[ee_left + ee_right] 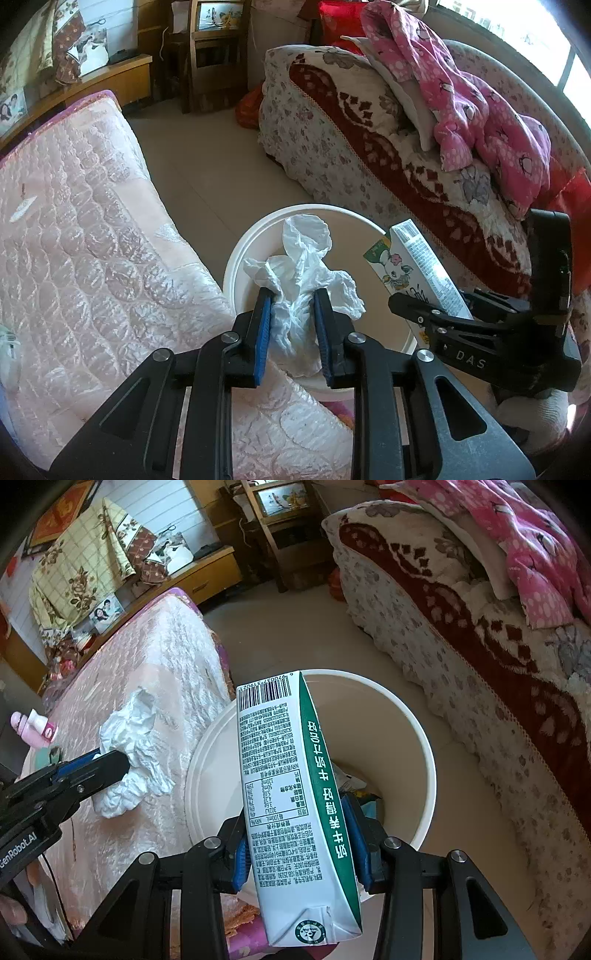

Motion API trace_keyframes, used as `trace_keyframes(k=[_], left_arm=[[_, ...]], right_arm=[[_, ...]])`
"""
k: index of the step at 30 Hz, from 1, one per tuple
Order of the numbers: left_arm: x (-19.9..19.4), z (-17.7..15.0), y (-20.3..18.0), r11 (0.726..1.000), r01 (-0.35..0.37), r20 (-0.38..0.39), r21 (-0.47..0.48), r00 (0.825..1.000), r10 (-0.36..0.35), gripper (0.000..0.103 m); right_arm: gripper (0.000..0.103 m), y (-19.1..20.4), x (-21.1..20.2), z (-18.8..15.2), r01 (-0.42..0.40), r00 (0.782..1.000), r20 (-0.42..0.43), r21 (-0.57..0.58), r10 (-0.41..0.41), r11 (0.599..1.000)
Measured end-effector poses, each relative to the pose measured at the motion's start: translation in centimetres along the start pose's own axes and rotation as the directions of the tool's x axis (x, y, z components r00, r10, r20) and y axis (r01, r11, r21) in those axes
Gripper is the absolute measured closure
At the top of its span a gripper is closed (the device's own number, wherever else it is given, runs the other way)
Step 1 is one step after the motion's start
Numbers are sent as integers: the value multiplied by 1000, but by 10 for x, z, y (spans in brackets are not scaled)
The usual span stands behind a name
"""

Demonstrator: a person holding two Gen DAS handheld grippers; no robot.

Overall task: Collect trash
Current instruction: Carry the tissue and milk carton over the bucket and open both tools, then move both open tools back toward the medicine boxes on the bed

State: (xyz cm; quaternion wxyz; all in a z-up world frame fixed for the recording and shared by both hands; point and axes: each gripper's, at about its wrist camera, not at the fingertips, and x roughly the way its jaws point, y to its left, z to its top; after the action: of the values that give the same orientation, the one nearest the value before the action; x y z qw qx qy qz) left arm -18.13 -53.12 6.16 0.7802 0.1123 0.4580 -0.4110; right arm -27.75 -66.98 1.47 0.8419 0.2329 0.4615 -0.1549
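Left tongs (pixel 291 314) clamped on crumpled tissue (pixel 306 266), over white bin (pixel 236 258) rim beside pink bed (pixel 92 221). Right tongs (pixel 299 834) clamped on milk carton (pixel 288 775) above bin opening. Floral sofa (pixel 332 140) close behind bin.
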Motion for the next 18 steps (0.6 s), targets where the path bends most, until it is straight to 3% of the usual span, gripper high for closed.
trace_keyframes(k=[3, 4, 5, 11, 18], left_arm=[[3, 2, 3, 1000, 9, -7, -15, 1000, -9, 65], [5, 2, 5, 999, 19, -17, -27, 1000, -19, 53], [6, 2, 6, 999, 27, -21, -36, 999, -28, 47], [-1, -2, 14, 998, 29, -16, -52, 999, -30, 47], [-35, -10, 18, 999, -36, 70, -26, 997, 38, 47]], right_arm=[[56, -4, 4, 3, 4, 1000, 4, 19, -4, 1000], [48, -5, 6, 4, 6, 1000, 3, 24, -6, 1000], [42, -6, 7, 4, 9, 1000, 1, 31, -9, 999], [42, -6, 5, 1, 18, 1000, 2, 34, -18, 999], [42, 21, -19, -3, 57, 997, 52, -47, -54, 997]])
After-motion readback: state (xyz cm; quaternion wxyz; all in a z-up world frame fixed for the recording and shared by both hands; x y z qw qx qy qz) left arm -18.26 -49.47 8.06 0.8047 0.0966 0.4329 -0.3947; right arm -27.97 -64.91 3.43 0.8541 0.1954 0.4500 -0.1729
